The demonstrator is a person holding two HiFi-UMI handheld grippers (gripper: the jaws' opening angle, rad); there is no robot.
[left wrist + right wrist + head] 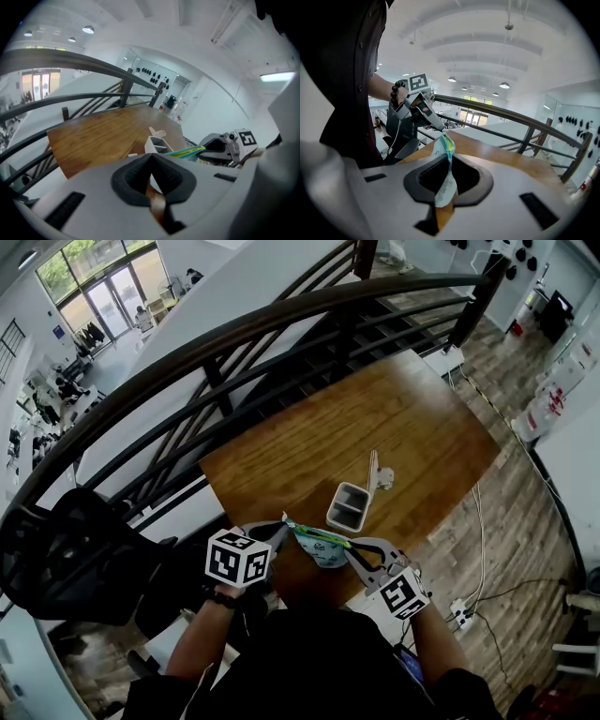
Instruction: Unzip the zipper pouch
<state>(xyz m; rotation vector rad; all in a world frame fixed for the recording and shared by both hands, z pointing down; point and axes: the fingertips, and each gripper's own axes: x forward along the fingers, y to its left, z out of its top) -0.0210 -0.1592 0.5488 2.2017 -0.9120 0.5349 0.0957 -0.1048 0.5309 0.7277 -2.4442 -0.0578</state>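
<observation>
Head view: left gripper [281,525] and right gripper [350,548] jaws clench the pale, green-zippered pouch [324,549].

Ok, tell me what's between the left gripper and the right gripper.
The zipper pouch spans that stretch: the left gripper pinches one end of its green zipper edge, the right gripper the other. The head view shows it.

The left gripper [280,525] and the right gripper [351,548] are held before the body, tips turned toward each other, both clamped on the zipper pouch [324,550].
</observation>
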